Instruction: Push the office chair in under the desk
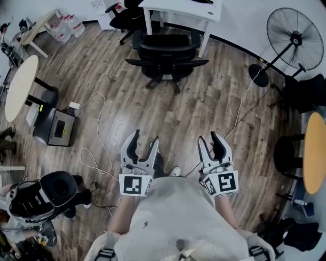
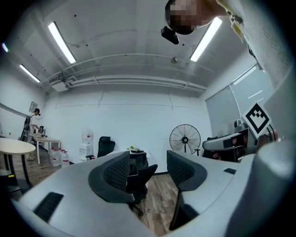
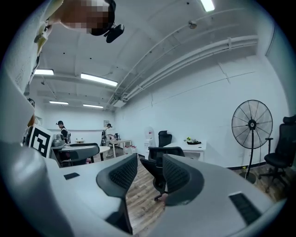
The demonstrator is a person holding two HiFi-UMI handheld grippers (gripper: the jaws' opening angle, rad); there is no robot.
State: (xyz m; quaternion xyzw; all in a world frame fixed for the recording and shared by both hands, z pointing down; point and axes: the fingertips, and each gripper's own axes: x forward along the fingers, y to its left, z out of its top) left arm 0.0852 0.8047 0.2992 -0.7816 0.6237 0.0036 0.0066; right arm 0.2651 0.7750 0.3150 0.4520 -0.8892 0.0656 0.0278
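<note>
The office chair [image 1: 167,53] at twelve o'clock is black all over, against a white desk [image 1: 181,9]. The floor [image 1: 204,107] is brown wood, striped in long planks. The left gripper [image 1: 145,137] and the right gripper [image 1: 208,136] are pale grey with black, finely dotted pads [image 2: 115,172] and black-and-white square markers [image 1: 135,184]. The fan [image 1: 295,38] at two o'clock is black. The round table [image 1: 20,86] at ten o'clock is cream, and the other table [image 1: 316,153] at three o'clock is orange-yellow.
</note>
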